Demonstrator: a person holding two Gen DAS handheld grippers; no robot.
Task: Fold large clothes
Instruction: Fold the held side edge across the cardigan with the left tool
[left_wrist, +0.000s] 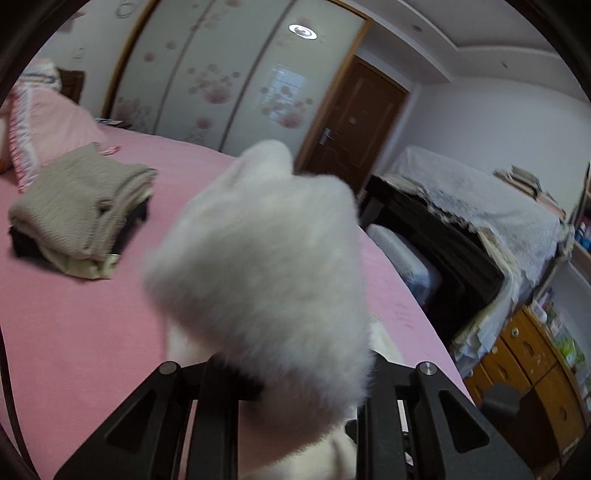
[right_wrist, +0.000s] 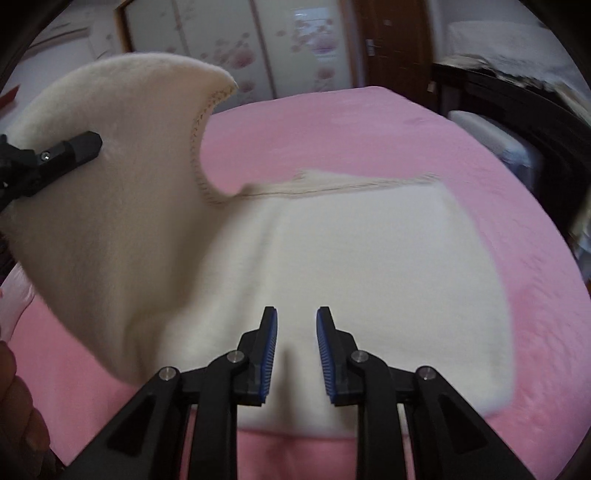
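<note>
Cream fleece garment (right_wrist: 332, 277) is spread flat on the pink bed (right_wrist: 369, 122), near its front edge. One side panel is lifted clear of the bed, pinched in the left gripper (right_wrist: 86, 146), whose tip alone is seen at the left of the right wrist view. In the left wrist view, the fleece (left_wrist: 266, 266) bunches over the fingers and hides them; the clamp itself cannot be seen, yet the raised cloth hangs from that tip, so it is judged shut on the garment.

Right gripper (right_wrist: 295, 350) is held just above the near hem, jaws narrowly parted, nothing between the blue pads (right_wrist: 271, 354).

Step in hand, as judged: side panel to be carried across the body to make a lengthwise fold.

- Lifted edge is best kept taut and laid parallel to the far side.
- Flat part may be pinned by the right gripper so it is not dragged.
- Fleece is soft and thick; the crease should be smoothed after release.

A folded beige stack (left_wrist: 81, 206) lies well apart on the bed.
</note>
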